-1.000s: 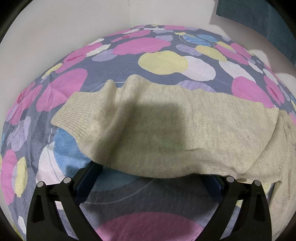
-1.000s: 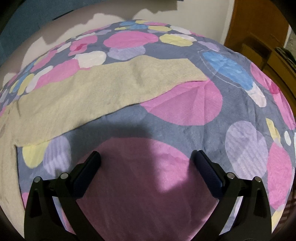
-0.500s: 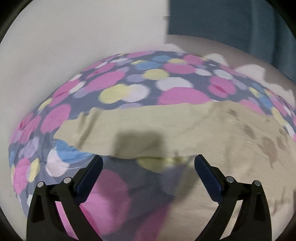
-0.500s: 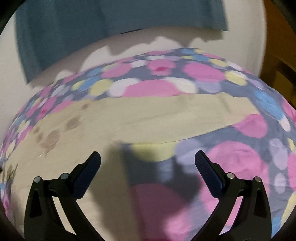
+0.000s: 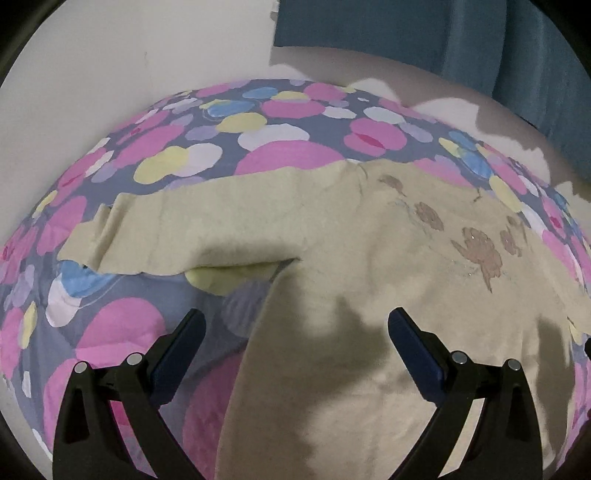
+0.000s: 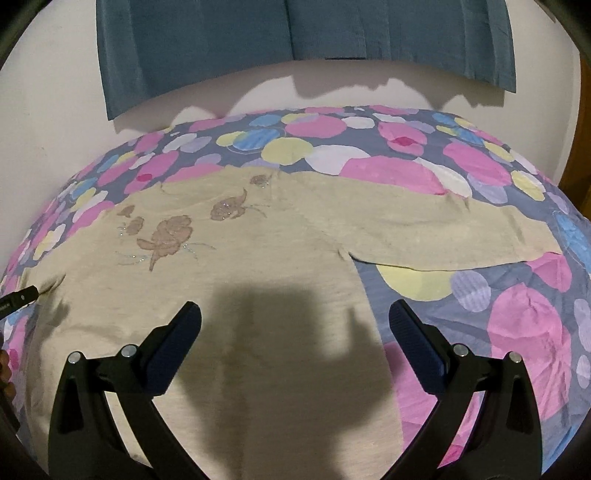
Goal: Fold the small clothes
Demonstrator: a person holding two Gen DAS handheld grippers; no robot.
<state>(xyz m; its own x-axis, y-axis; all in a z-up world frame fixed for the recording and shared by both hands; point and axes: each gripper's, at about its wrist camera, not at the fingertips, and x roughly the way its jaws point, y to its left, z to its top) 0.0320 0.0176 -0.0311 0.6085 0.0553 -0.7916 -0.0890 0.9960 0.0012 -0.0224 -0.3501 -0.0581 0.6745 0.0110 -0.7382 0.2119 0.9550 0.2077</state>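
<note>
Both fingers (image 5: 186, 338) wide apart (empty) above sweater (image 5: 369, 240)

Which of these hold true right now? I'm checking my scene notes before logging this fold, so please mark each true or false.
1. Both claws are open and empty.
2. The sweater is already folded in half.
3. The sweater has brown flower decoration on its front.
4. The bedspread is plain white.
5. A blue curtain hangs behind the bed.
1. True: the left claw and right claw are open, gripping nothing.
2. False: the beige sweater lies spread flat, its sleeves stretched out sideways.
3. True: the brown flowers show on it.
4. False: the bedspread is grey-blue with pink, yellow and blue dots.
5. True: the curtain hangs there.
</note>
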